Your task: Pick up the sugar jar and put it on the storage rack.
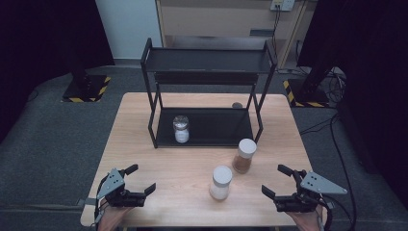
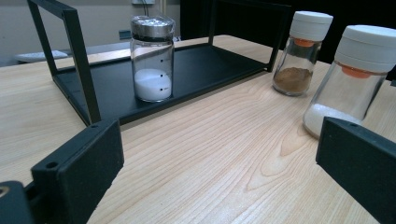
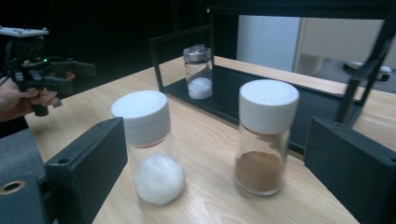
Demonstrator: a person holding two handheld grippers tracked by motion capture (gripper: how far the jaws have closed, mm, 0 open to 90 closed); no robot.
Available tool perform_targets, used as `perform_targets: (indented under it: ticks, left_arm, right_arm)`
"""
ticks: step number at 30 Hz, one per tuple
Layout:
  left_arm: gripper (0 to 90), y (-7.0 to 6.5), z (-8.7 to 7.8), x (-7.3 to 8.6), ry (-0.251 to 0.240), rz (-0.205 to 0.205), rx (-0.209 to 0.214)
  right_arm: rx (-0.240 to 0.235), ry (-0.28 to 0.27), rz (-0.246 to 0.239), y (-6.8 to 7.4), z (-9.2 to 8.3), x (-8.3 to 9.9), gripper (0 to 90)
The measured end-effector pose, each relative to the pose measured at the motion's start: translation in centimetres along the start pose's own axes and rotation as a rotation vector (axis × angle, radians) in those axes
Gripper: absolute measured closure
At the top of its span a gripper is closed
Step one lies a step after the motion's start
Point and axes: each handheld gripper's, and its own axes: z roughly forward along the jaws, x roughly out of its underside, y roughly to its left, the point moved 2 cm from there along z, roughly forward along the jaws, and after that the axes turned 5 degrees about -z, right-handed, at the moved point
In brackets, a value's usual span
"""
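Wooden table [image 1: 144, 144] with a black two-tier rack [image 1: 207, 96] at the far middle. One jar with a metal shaker lid [image 1: 181, 129] stands upright on the rack's bottom shelf, left part, with some white powder in the bottom. Two white-capped jars are out on the bare table in front of the rack, right of centre: the brown-powder jar [image 1: 244, 156] just off the rack's near right corner, the white-powder jar [image 1: 221, 183] nearer and slightly left of it, close together but not touching. Both upright, caps on. Left gripper [image 1: 137, 180] at the near left edge of the table, jaws spread wide, nothing between them; in the left gripper view it looks toward the rack, with the shaker jar ahead and the two capped jars at right. Right gripper [image 1: 278, 180] at the near right edge, jaws also spread, empty, pointed at the two capped jars, well short of both.
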Motion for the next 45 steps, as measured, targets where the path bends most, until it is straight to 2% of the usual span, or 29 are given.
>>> perform_targets:
  ticks: [4,9,23,36,45]
  left_arm:
    - [0.1,0.1,0.0,0.0,-0.002,-0.003,0.001]
    - [0.1,0.0,-0.1,0.0,-0.001,0.001,0.000]
    - [0.1,0.2,0.1,0.0,0.010,-0.005,0.010]
    - [0.1,0.2,0.2,0.0,0.016,-0.004,0.019]
    - [0.1,0.2,0.2,0.0,0.017,-0.002,0.020]
  right_arm:
    - [-0.026,0.009,-0.020,0.1,0.8,-0.8,6.7]
    - [-0.068,0.018,-0.021,0.1,2.0,-1.4,6.7]
    - [-0.151,0.043,-0.033,0.7,5.3,-2.2,6.7]
    - [-0.183,0.071,-0.027,1.2,8.0,-2.0,6.7]
    - [-0.172,0.105,-0.047,2.1,9.7,-1.9,7.9]
